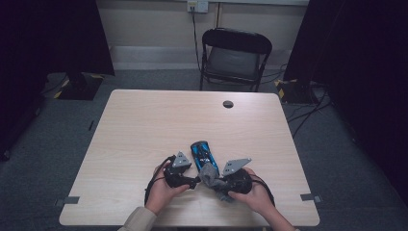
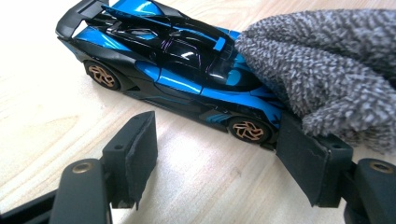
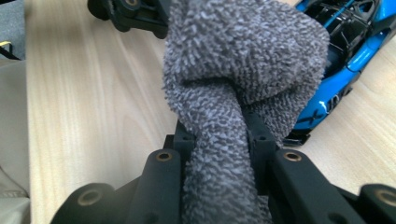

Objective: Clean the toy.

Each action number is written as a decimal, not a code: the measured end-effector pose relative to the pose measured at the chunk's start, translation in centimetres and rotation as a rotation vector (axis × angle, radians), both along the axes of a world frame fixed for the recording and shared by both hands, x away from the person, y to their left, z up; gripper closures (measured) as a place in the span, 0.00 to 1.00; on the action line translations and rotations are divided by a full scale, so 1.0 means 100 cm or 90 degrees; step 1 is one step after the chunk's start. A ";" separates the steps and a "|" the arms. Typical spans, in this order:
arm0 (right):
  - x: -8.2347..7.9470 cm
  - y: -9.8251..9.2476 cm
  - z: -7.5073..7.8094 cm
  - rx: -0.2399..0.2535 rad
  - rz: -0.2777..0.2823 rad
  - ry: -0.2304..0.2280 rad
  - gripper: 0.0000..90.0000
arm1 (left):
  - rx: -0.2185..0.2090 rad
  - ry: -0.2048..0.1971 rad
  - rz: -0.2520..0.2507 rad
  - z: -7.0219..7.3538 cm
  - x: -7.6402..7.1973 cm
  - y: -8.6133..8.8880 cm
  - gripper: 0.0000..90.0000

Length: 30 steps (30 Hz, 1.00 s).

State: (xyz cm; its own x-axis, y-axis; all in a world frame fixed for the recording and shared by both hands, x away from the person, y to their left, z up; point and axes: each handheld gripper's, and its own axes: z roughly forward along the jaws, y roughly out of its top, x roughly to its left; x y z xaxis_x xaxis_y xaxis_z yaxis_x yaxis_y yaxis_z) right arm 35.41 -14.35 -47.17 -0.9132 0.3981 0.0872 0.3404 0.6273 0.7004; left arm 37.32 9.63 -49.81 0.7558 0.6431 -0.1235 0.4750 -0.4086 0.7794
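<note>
Near my edge of the table (image 1: 144,125), the car (image 1: 202,153) lies with its long axis running away from me, one end just by my claws and the other pointing toward the far side. My right claw (image 3: 219,135) is clenched on the cloth (image 3: 243,60), whose bunched end rests against the car's near end; my right hand (image 1: 252,195) sits just right of that end. My left claw (image 2: 215,154) stands released, its jaws spread with the car's side and a gold wheel between and beyond them, not gripping; the right-hand jaw looks to be touching the car's near corner. As I judge it, a wipe must travel along the car's length, away from me, while my left claw steadies the car from its side. The table is pale wood grain, bare but for a small dark hole (image 1: 228,104). Beyond it a folding chair (image 1: 235,55) stands on grey carpet, with dark curtains at both sides
</note>
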 end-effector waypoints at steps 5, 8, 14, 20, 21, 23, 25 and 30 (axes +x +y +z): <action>0.003 -0.010 0.003 -0.009 -0.017 -0.010 0.80 | -0.001 0.001 0.002 0.000 0.001 0.000 0.32; 0.006 -0.022 0.004 -0.012 -0.038 -0.011 0.80 | -0.002 0.001 0.001 0.000 0.001 0.000 0.32; -0.003 -0.032 0.015 0.007 -0.014 -0.019 0.80 | -0.004 0.001 -0.004 0.000 0.001 -0.002 0.32; -0.017 -0.026 0.013 0.014 0.051 0.014 0.80 | -0.006 0.001 -0.003 0.000 0.001 -0.004 0.31; -0.018 -0.024 0.011 0.005 0.055 0.019 0.80 | -0.004 0.001 -0.003 0.000 0.002 -0.004 0.31; -0.016 -0.023 0.005 -0.018 0.054 0.028 0.80 | -0.006 0.001 -0.003 0.000 0.001 -0.004 0.32; -0.012 -0.024 0.003 -0.020 0.041 0.034 0.80 | -0.009 0.000 -0.002 0.000 0.001 -0.004 0.32; -0.003 -0.036 0.007 -0.031 0.004 0.018 0.80 | -0.009 -0.002 -0.005 0.000 0.001 -0.004 0.33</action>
State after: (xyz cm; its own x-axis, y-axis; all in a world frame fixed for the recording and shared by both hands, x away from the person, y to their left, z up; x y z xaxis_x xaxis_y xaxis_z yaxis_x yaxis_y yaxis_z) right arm 35.13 -18.00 -46.47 -0.9133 0.3964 0.0936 0.3553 0.6632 0.6587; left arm 37.42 9.24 -49.80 0.7610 0.6356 -0.1302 0.4696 -0.4012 0.7864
